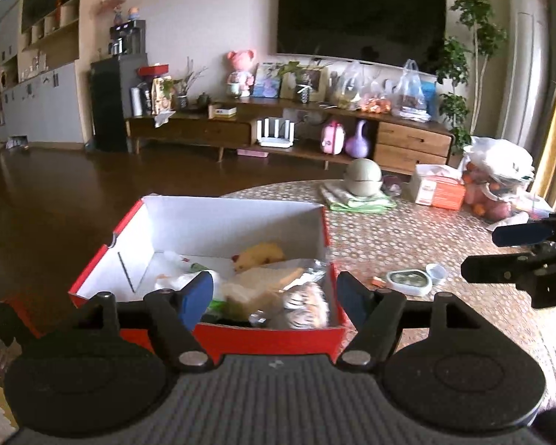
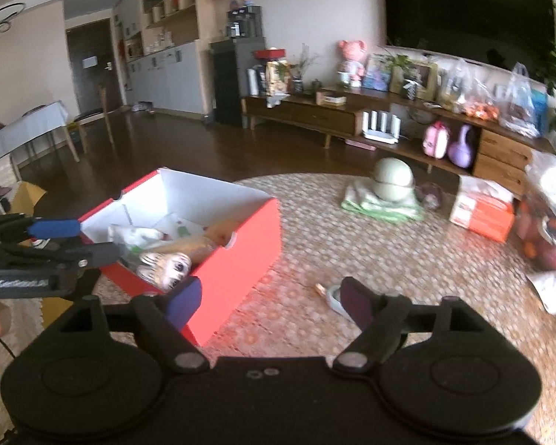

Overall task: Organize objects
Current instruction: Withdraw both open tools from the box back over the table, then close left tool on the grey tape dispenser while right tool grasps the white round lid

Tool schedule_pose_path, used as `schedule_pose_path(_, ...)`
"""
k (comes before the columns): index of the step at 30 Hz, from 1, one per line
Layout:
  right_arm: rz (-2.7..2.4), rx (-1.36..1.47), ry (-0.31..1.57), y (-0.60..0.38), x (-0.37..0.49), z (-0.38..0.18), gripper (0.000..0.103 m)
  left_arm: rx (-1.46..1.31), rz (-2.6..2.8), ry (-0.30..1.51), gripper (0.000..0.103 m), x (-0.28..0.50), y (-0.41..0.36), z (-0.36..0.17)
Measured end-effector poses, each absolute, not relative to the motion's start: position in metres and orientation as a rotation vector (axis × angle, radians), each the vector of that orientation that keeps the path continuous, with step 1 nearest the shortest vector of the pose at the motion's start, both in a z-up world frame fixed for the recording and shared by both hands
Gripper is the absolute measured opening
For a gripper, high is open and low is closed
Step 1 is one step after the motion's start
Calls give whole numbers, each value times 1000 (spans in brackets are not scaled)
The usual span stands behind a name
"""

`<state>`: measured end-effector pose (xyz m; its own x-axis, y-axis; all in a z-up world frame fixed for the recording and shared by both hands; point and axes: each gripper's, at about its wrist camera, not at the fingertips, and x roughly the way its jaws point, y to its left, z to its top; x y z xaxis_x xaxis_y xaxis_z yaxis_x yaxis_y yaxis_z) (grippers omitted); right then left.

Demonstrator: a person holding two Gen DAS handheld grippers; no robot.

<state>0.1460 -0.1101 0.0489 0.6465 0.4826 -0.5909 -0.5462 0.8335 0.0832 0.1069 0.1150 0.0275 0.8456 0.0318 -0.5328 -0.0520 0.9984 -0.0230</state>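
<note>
On table: one red box (image 1: 270,337) | two claws: left claw (image 1: 274,293) released | right claw (image 2: 270,302) released

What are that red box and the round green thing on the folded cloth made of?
Red box: looks like cardboard, glossy red outside, matte white inside, with thin folded walls. Round green thing: probably glazed ceramic or plastic, judging by its smooth, softly shiny surface. Folded cloth: soft fabric.

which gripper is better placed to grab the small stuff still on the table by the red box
Right. The right gripper, open and empty, faces the green-rimmed dish near its right finger. The left gripper is open over the red box.
</note>
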Motion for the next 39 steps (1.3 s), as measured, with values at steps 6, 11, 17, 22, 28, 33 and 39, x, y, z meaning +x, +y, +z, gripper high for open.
schedule_pose_path(6, 528, -101, 637, -131, 143, 40, 94, -9, 2, 539, 82, 94, 91, 24)
schedule_pose_path(11, 481, -111, 625, -137, 149, 31, 99, 16, -54, 499, 86, 84, 70, 23)
schedule_pose_path(17, 454, -125, 643, -145, 168, 17, 100, 61, -165, 475, 94, 81, 41, 15)
schedule_pose_path(22, 429, -155, 674, -152, 192, -1, 100, 67, -275, 493, 98, 92, 13, -2)
schedule_pose_path(28, 420, -206, 734, -169, 235, -31, 97, 60, -290, 533, 102, 132, -14, -39)
schedule_pose_path(33, 438, -261, 788, -180, 268, -56, 92, 79, -273, 574, 102, 180, -27, -73)
schedule_pose_path(39, 504, -311, 822, -186, 297, -81, 86, 126, -262, 593, 102, 230, -36, -103)
